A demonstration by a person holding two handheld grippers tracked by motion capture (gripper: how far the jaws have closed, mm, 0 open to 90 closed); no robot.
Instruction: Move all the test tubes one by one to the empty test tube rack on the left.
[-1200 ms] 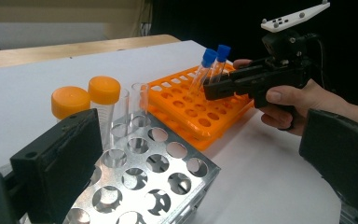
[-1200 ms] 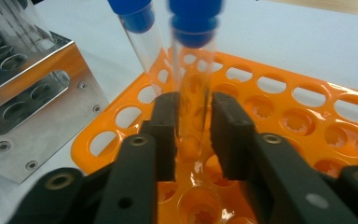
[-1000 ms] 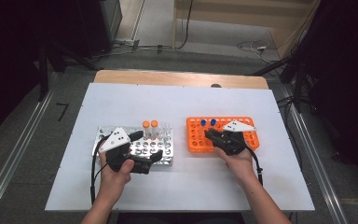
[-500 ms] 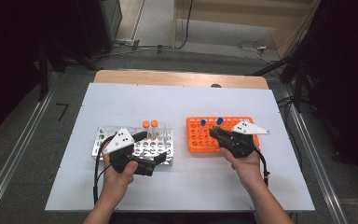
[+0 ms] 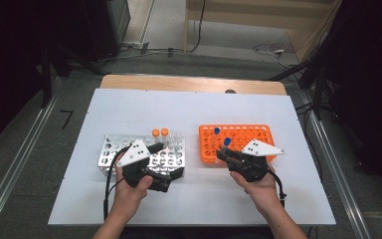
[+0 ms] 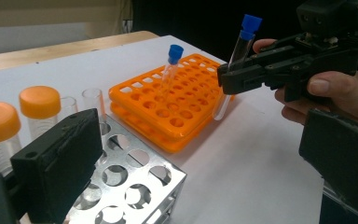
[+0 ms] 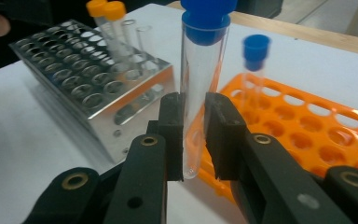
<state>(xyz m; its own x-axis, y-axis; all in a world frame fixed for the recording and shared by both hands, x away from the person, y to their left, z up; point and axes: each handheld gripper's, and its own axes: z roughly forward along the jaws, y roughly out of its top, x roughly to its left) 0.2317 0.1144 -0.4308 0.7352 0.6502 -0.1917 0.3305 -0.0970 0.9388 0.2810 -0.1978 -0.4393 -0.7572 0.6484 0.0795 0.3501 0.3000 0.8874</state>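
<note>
Two racks flank held tube: metal rack [image 7: 93, 88] left of right gripper [image 7: 193, 135], orange rack [image 7: 303, 135] just right, behind it. Jaws clamped on blue-capped tube [image 7: 200, 79], upright, bottom hanging below pads, above table. Risk: tube slips or tilts in narrow pinch; tip may catch orange rack edge on swing. Right hand [image 5: 258, 186] level, pointing left. Left gripper [image 5: 151, 169] over metal rack, jaws wide apart, empty.
</note>
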